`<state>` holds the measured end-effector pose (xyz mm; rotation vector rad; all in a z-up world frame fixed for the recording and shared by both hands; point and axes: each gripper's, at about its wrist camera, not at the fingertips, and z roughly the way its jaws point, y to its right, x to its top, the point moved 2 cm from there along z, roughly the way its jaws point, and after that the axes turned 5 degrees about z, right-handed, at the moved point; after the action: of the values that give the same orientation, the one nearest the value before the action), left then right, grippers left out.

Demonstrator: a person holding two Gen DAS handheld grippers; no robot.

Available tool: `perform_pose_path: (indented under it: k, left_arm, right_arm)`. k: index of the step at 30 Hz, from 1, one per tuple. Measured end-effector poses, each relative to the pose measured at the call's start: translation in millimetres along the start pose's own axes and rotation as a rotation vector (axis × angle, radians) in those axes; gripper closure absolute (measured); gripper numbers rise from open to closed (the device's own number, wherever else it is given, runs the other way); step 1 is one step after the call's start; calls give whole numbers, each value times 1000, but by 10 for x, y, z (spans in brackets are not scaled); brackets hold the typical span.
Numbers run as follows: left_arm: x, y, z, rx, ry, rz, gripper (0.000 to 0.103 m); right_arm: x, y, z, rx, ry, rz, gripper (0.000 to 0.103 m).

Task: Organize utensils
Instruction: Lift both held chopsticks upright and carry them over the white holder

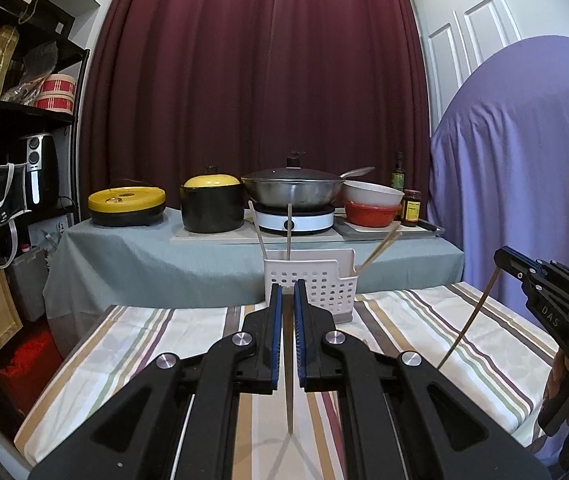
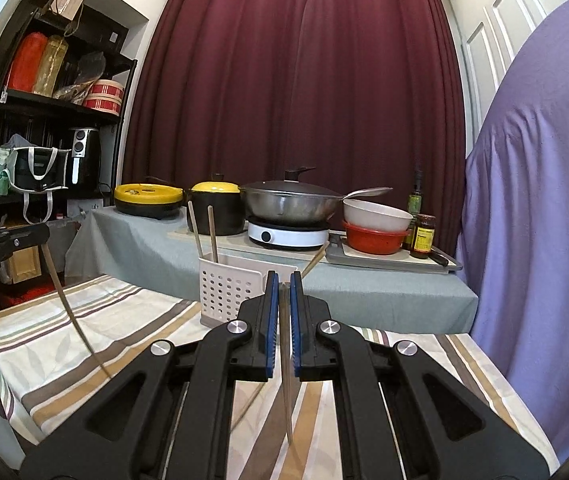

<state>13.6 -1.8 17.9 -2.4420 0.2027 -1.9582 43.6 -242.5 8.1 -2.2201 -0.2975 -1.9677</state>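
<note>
Chopsticks hung upright, tips down, one pinched in each closed claw, left claw (image 1: 288,292) & right claw (image 2: 284,280), w/ holder (image 1: 316,284) straight ahead, nearer the left.

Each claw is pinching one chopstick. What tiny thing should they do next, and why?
Probably carry the left gripper and its chopstick forward over the white holder and lower it in. Other chopsticks already stand there. The right gripper can follow with its own chopstick.
</note>
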Motion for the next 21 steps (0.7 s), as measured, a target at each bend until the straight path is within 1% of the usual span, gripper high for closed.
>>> perform_pose_path:
  k: [4,9,15,21]
  left_arm:
    - [79,-29,58,7,-11,-5,96]
    - [207,-93,113,-8,-3,-23,96]
    - [473,-170,276,-22,45,-30,96]
    - [797,-253,546,-28,101,-27,96]
  right_arm:
    - [58,28,64,15,-7,19,97]
    - [191,53,186,39,-8,42,97]
    - [419,34,408,70,17,40,97]
    - [686,17,692,91,60,22,97]
